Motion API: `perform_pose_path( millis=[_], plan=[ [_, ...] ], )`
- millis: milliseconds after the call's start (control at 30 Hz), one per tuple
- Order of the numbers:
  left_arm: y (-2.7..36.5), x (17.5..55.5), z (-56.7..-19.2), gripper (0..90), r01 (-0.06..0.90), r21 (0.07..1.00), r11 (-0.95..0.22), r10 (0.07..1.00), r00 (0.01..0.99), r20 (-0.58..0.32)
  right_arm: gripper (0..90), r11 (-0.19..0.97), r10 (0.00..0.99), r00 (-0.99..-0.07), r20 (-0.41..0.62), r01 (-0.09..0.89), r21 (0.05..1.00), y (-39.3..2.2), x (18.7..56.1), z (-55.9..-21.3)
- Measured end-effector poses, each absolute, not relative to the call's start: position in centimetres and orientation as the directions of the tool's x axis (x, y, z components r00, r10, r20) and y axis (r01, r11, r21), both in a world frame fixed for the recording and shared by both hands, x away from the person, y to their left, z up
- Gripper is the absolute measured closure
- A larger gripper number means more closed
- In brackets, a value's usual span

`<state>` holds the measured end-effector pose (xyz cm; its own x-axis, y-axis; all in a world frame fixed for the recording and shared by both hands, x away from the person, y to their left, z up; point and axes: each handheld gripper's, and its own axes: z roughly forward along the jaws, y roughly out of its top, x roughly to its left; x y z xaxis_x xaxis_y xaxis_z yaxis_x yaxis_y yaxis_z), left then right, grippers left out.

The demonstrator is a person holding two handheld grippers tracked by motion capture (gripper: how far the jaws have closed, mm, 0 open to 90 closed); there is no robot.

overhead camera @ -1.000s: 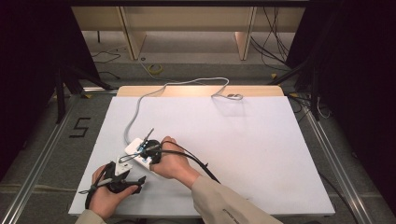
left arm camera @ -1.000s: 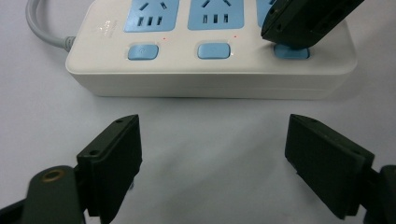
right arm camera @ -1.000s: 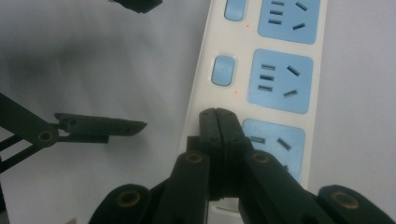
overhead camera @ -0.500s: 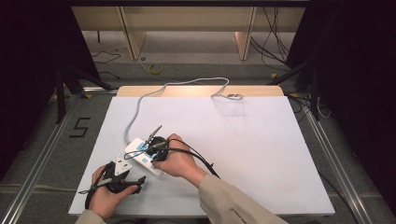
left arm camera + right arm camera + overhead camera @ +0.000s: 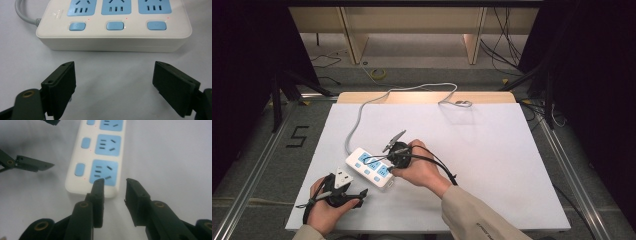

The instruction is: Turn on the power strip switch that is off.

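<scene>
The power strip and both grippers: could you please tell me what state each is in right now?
Power strip: flat on the table, all three sockets empty, cord trailing to the far edge.
Left gripper: open wide, empty, facing the strip's side.
Right gripper: partly open, empty, above the strip's end socket.

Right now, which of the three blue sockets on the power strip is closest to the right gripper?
The end socket, farthest from where the grey cord enters the power strip. The right gripper sits right over that end, its fingers slightly apart; the other two sockets lie farther along.
</scene>
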<state>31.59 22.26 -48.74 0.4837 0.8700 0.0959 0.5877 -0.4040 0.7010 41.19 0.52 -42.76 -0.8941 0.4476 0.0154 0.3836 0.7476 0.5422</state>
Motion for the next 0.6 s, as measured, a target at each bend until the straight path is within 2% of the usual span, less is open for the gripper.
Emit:
perform_pose_path(
  millis=[367,600],
  plan=[
    [22.1,31.6,-48.8,18.6,0.588,0.703,-0.401,0.872,0.481,0.094,60.0,0.704,0.501,-0.865,0.015,0.418,0.574,-6.4,41.7,-42.8],
    [22.1,31.6,-48.8,18.6,0.593,0.697,-0.405,0.871,0.483,0.095,54.2,0.650,0.576,-0.817,0.026,0.477,0.592,-12.0,41.4,-43.3]
  ],
)
